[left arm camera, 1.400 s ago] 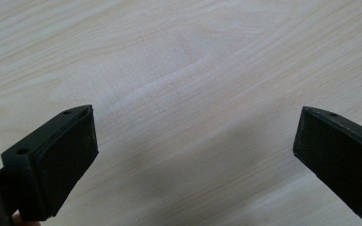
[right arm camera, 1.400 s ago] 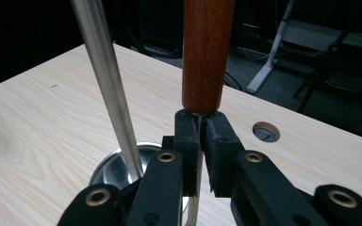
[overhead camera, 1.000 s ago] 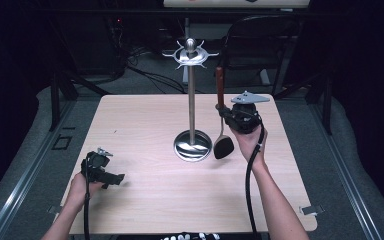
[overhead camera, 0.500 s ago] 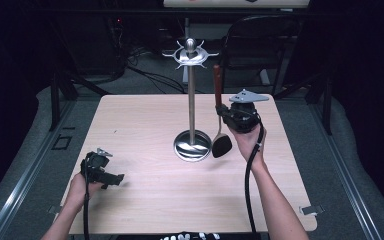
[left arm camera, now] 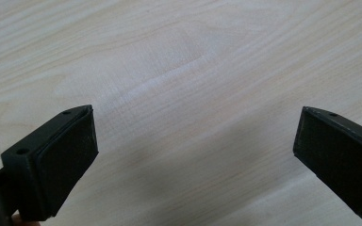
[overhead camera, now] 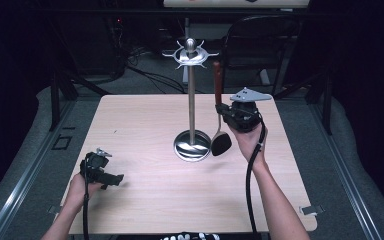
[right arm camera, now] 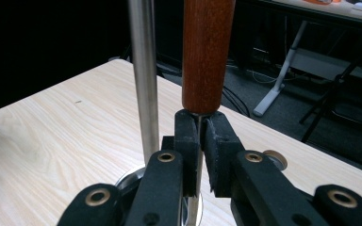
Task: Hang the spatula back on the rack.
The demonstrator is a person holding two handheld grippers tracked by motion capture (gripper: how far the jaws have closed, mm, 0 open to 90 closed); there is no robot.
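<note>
My right gripper (overhead camera: 226,111) has its jaws pinching the thin metal shank of the wooden-handled black spatula (right arm camera: 206,52), just below the reddish handle, holding it upright beside the tall steel hanging stand (overhead camera: 192,100), blade near its round base. I judge it light, stiff and top-heavy, the slim shank prone to swivel. My left gripper (left arm camera: 193,155) rests on the pale wooden table (overhead camera: 140,125), jaws spread, empty.

I see a kitchen utensil with a reddish-brown wooden handle, thin metal shank and black head (overhead camera: 220,142) (right arm camera: 205,52) standing upright, handle up, its head low over the table, just beside the round base of the tall steel hanging stand (overhead camera: 192,110) (right arm camera: 143,80).
</note>
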